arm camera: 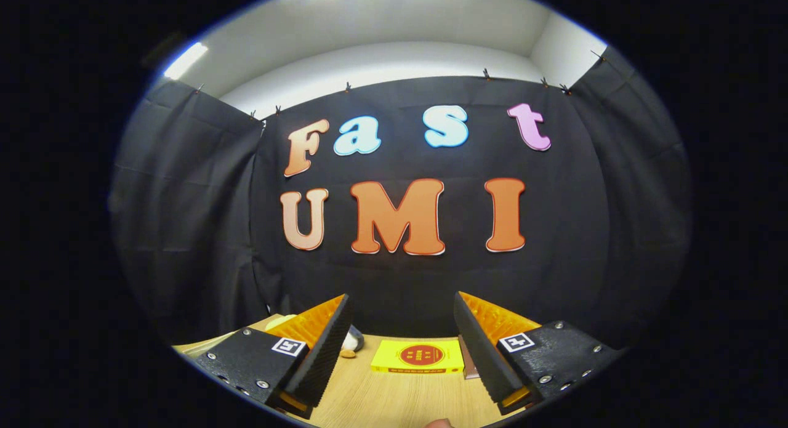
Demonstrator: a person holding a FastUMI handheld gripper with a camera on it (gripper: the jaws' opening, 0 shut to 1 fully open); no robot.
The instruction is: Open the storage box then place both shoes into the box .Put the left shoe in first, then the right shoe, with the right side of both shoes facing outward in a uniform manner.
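Observation:
My gripper [403, 335] is held high and level, open, with a wide gap and nothing between its fingers. Beyond the gap a yellow box [418, 356] with a red round mark on its top lies flat on the wooden table [381, 397]. Behind the left finger [326, 348] a small piece of a pale shoe [353, 342] peeks out, mostly hidden. A thin brownish edge of another object [468, 361] shows beside the yellow box, next to the right finger [486, 348].
The black cloth wall [406, 280] stands just behind the table's far edge. A pale object [280, 321] lies at the table's far left corner, behind the left finger. A fingertip [438, 423] of a person shows at the very bottom.

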